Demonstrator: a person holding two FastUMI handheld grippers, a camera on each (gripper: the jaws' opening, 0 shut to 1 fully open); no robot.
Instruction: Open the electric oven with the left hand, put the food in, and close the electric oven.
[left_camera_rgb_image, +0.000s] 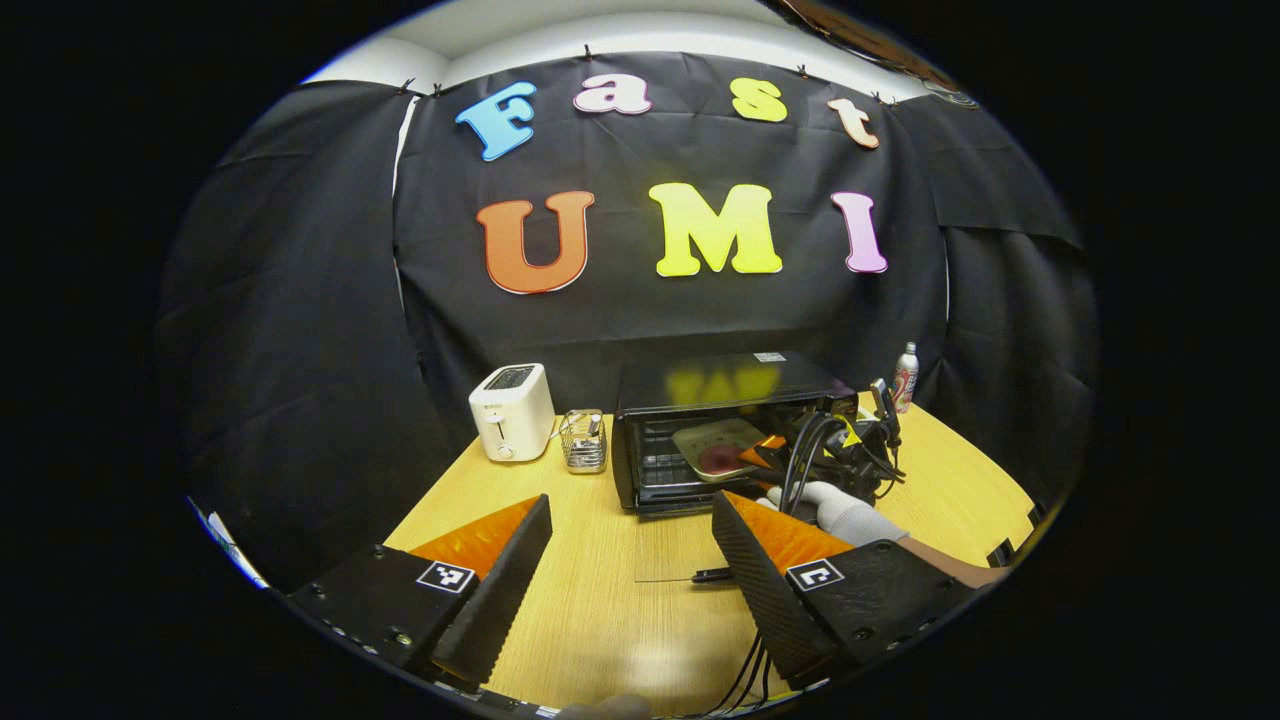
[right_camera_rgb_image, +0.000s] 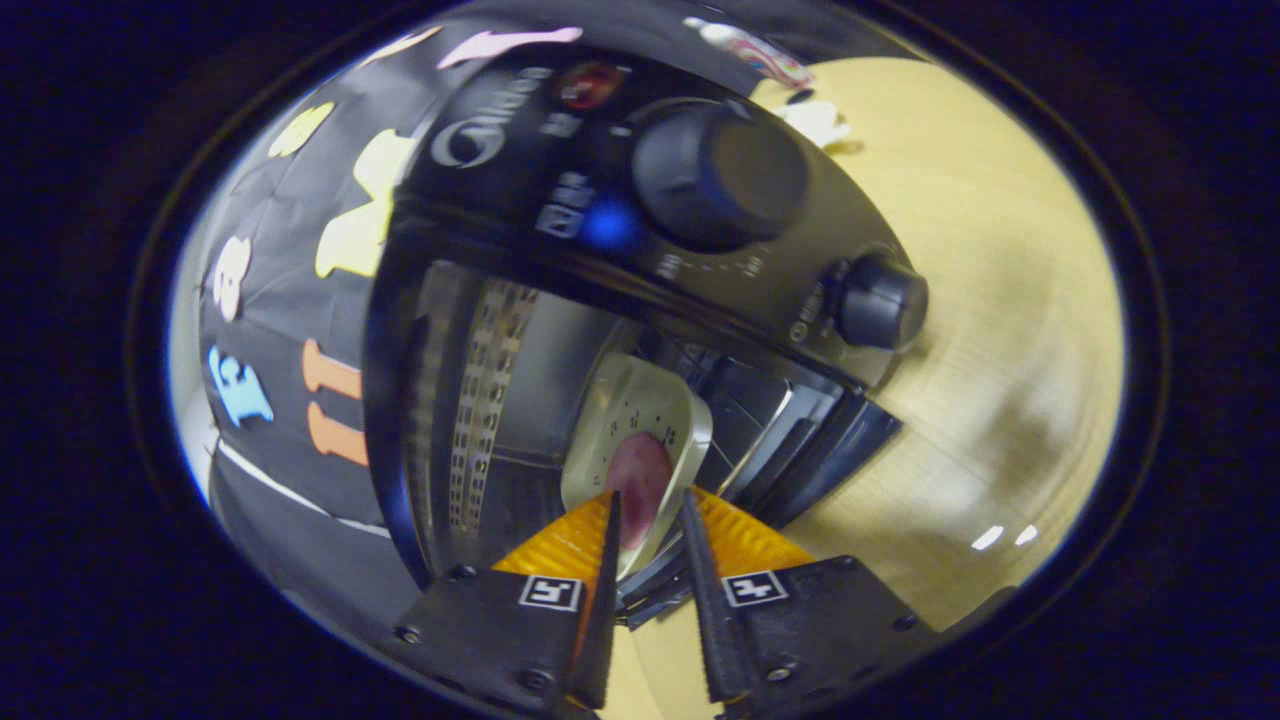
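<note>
The black electric oven stands at the back of the wooden table, its glass door folded down flat toward me. Inside on the rack lies a pale plate carrying a reddish piece of food. My right gripper, held by a gloved hand, reaches into the oven mouth. In the right gripper view, tilted, the right gripper is shut on the rim of the plate with the food just beyond its tips. My left gripper hovers open over the door, holding nothing.
A white toaster and a small wire holder stand left of the oven. A spray can is behind it on the right. The oven's knobs sit close to the right gripper. Bare table lies below my left fingers.
</note>
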